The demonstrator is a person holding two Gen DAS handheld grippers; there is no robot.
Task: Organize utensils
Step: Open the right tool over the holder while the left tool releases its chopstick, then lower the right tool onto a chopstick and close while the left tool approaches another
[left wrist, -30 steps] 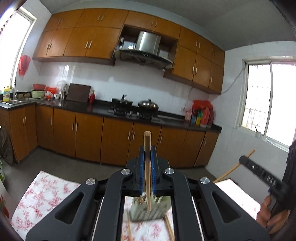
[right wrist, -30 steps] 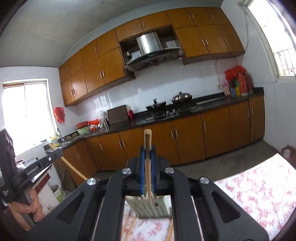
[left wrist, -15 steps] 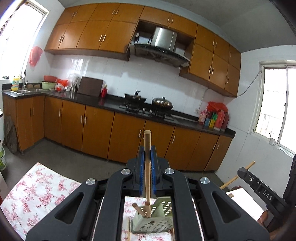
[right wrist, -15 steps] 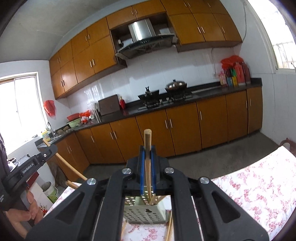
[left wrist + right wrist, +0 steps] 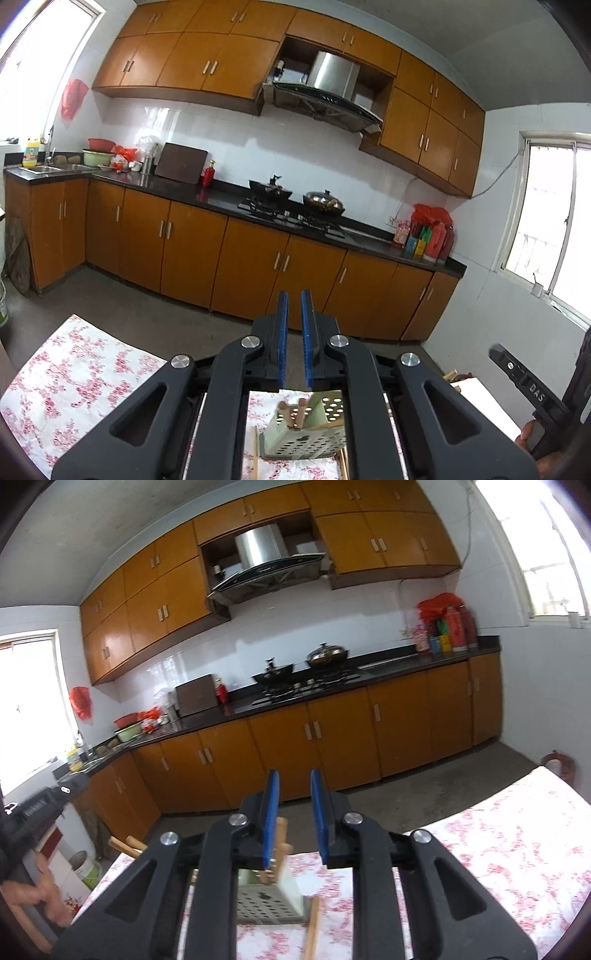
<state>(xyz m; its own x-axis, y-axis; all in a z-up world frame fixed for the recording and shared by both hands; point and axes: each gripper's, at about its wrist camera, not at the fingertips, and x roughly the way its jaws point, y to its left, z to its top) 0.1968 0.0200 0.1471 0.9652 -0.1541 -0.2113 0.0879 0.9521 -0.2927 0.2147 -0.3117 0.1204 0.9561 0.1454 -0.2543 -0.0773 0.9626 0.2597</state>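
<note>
Table with white cloth printed in red flowers: carries everything; kitchen with orange-brown cabinets behind.

Left gripper, black with blue pads: half a second ago a wooden chopstick stood clamped upright between its pads. Now that slot is empty. The pads stand a narrow slit apart, nothing between them, cabinets visible through the gap.

Right gripper, same make: it also held an upright chopstick before. Now its jaws are opening, the gap is clearly wider than the left one's, and nothing is between the pads. Both views sit lower than before, with more cloth in frame.

Pale green perforated plastic utensil holder: stands on the cloth near the table's far edge, seen below and between the fingers of each gripper. It is box-shaped, with round holes through its walls and an open top.

Wooden chopsticks in the holder: light wood, round-ended, standing up out of the top. At least two ends show in the left view. In the right view they rise just behind the left pad, partly hidden.

Loose chopsticks on the cloth: thin wooden sticks beside the holder, on either side of it, towards the near edge.
</note>
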